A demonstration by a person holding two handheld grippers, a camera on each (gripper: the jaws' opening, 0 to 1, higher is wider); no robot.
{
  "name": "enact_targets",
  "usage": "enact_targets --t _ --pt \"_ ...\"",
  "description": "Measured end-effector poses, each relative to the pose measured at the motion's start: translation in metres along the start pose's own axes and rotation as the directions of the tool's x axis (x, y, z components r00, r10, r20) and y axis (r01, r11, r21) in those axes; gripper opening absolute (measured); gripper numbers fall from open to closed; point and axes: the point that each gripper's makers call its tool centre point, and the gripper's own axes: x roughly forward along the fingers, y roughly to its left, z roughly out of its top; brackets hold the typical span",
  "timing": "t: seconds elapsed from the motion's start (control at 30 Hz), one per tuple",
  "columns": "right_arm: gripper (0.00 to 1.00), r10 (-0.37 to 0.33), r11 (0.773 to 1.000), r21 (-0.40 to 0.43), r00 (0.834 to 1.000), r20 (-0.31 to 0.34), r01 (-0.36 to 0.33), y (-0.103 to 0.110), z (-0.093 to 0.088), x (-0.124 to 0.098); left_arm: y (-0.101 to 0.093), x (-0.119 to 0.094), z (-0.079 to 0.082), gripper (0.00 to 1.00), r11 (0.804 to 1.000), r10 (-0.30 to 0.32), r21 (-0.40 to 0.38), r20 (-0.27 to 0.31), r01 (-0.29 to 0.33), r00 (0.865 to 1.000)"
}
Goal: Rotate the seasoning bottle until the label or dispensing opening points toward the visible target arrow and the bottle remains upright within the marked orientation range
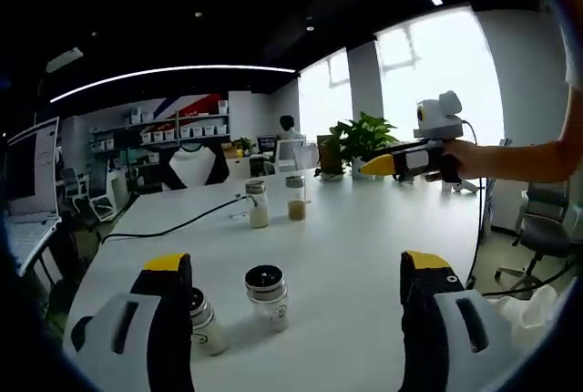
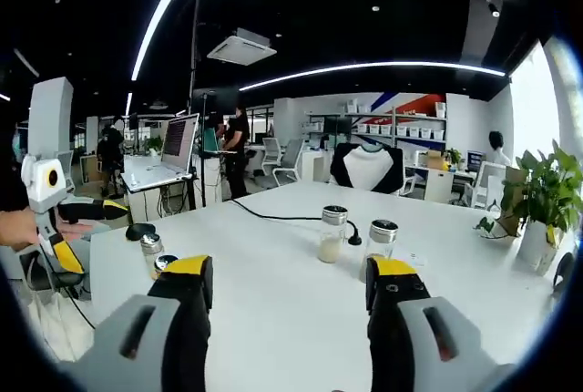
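Two small glass seasoning bottles stand upright on the white table (image 1: 355,255) just beyond my left gripper (image 1: 296,269), which is open with nothing between its fingers. One bottle with a black top (image 1: 266,294) stands free; the other (image 1: 204,321) is half hidden behind the left jaw. Two taller bottles, a pale-filled one (image 1: 259,204) and a brown-filled one (image 1: 296,198), stand farther back. My right gripper (image 2: 291,269) is open over bare table, with the tall bottles (image 2: 332,232) (image 2: 382,237) ahead and the small bottles (image 2: 151,251) at its left jaw. A hand holds the right gripper (image 1: 378,166) above the table's far right.
A black cable (image 1: 173,225) runs across the table's left side. A potted plant (image 1: 363,141) stands at the far end. A laptop (image 2: 173,150) sits on a side desk with people behind. An office chair (image 1: 542,223) stands at the right. The left gripper (image 2: 100,239) hangs off the table's left edge.
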Motion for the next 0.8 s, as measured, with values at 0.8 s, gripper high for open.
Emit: enact_targets --t 0.8 --pt "0.68 0.035 0.999 -0.033 0.999 0.041 -0.034 -0.037 0.065 0.067 -0.007 0.001 0.001 1.00 0.999 -0.030 -0.032 -0.005 0.030 1.000"
